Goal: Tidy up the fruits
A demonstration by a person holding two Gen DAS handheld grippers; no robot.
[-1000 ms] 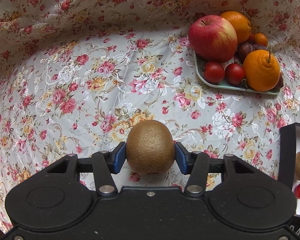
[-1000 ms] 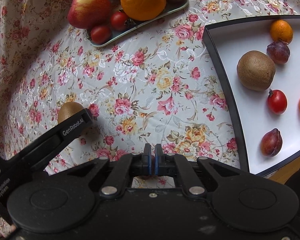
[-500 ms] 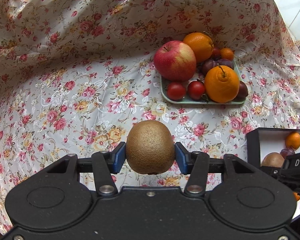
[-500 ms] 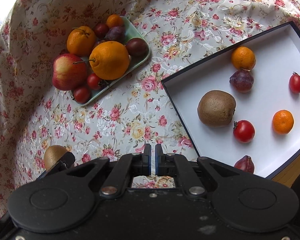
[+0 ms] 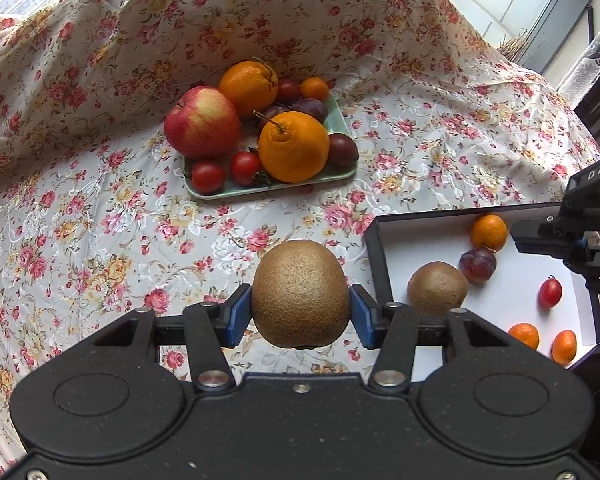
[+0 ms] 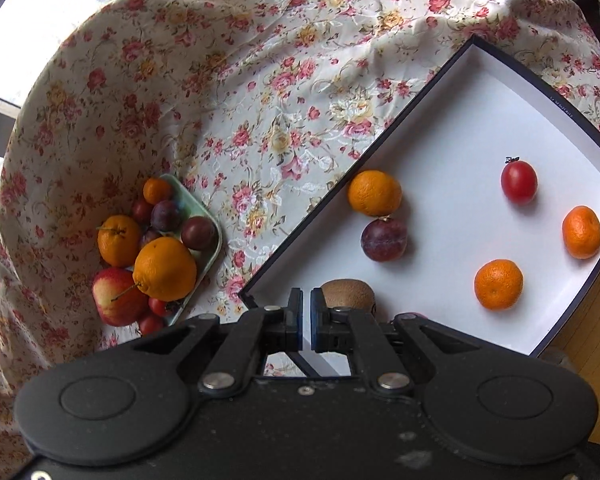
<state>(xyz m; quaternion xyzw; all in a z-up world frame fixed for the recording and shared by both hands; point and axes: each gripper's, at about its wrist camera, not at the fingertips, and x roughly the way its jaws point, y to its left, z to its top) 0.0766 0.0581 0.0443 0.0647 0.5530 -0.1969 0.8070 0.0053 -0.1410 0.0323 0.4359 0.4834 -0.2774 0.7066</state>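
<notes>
Kiwi [image 5: 300, 294] sits clamped between the left gripper [image 5: 300, 316] fingers, held above the flowered tabletop [image 5: 100, 220] just beside the white box [image 5: 420, 232]. Right gripper [image 6: 306, 320] fingers are nearly together, holding nothing, over the box's corner.

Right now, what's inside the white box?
In the box: three mandarins, one plum, one cherry tomato, one kiwi. The right hand-held gripper covers the near corner, where something reddish peeks out.
</notes>
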